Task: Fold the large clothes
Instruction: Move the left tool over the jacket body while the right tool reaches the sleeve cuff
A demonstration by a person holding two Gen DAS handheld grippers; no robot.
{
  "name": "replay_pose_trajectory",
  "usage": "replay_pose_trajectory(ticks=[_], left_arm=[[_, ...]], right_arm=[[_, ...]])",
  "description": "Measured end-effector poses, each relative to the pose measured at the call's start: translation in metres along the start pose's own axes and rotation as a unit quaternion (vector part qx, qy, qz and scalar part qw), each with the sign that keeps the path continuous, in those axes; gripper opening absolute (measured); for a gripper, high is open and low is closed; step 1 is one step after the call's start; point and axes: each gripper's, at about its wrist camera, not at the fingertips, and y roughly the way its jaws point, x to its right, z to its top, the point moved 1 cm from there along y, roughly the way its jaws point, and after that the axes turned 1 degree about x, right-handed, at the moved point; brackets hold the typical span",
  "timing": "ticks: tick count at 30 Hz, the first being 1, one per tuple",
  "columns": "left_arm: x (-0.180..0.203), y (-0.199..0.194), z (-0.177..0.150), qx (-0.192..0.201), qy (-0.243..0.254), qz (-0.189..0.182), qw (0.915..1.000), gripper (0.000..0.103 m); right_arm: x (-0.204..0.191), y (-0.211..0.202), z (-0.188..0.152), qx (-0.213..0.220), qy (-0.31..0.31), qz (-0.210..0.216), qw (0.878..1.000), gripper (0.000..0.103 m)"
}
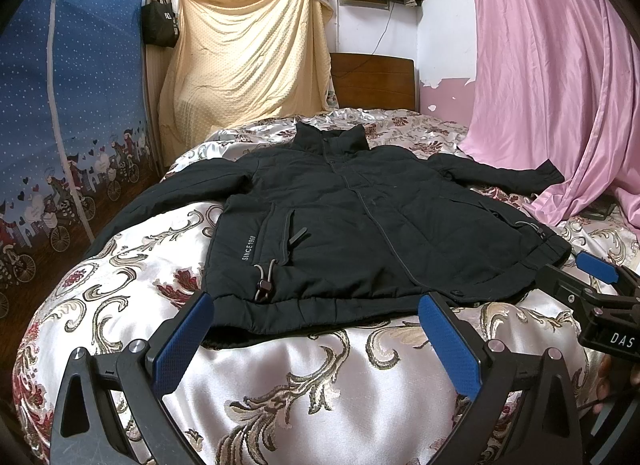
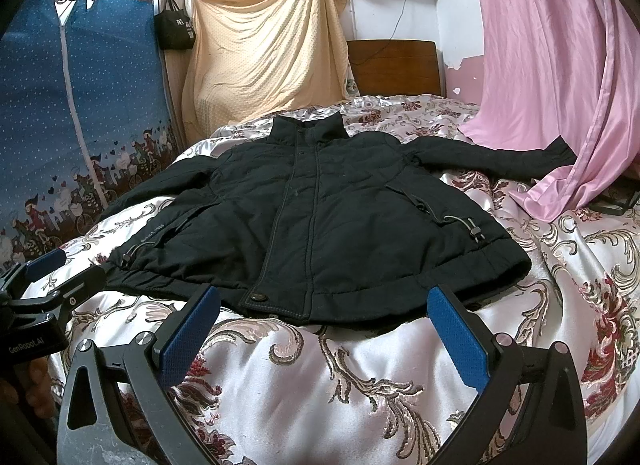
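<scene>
Approaching near hem: black jacket point(image 1: 360, 217) lies flat, front up, collar far, on floral bedspread point(image 1: 280, 385). Left gripper point(image 1: 316, 319) and right gripper point(image 2: 324, 311) both spread wide, empty, just short of hem. Advise pinching full hem thickness at corners before lifting.

A bed point(image 1: 312, 385) covered in shiny cream bedding with a red and gold scroll pattern carries a black jacket point(image 1: 360, 233), spread flat with its front up, collar at the far end, sleeves out left and right. A pink curtain point(image 1: 560, 193) drapes onto the bed's far right side, over the right cuff.
</scene>
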Motion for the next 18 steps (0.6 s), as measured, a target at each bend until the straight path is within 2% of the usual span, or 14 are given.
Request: replay_pose_trajectory(ticks=[6,12,18], left_arm=[[-0.003,0.0,0.004,-0.015,-0.001,-0.005,0.9999,0.103],[-0.004,0.019,0.01,-0.046,0.004,-0.005,0.9989,0.103],[0.0,0.041,0.033,-0.09,0.021,-0.009,0.9957,0.103]], right_arm=[[0.0,-0.001,0.0,-0.006,0.001,-0.004,1.0,0.102],[0.004,0.011,0.004,-0.032,0.002,-0.009,0.999,0.102],[0.015,0.023,0.017,-0.054,0.006,-0.015,0.998,0.102]])
